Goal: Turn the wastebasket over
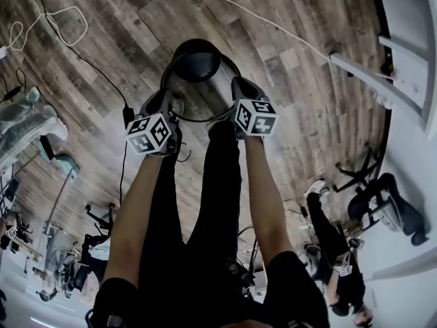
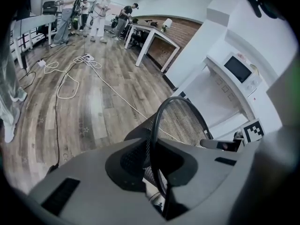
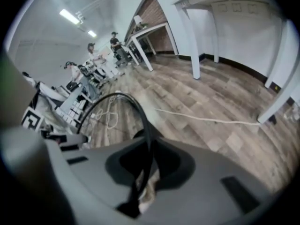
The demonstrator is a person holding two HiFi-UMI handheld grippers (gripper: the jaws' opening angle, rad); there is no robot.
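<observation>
A black mesh wastebasket (image 1: 196,61) is on the wood floor in front of my legs, its round rim (image 1: 205,118) turned up toward me. My left gripper (image 1: 171,109) grips the rim's left side. In the left gripper view the thin rim (image 2: 153,139) runs between the closed jaws, with the mesh wall (image 2: 185,121) beyond. My right gripper (image 1: 236,89) grips the rim's right side. The right gripper view shows the rim (image 3: 140,116) passing between its jaws in the same way. Each gripper's marker cube (image 2: 253,131) (image 3: 31,118) appears in the other's view.
A black cable (image 1: 102,80) and a white cable (image 1: 273,26) cross the floor beyond the basket. White table legs (image 1: 403,60) stand at the right. Other people and office chairs (image 1: 382,203) are behind me. A counter with a microwave (image 2: 238,68) stands close to the basket.
</observation>
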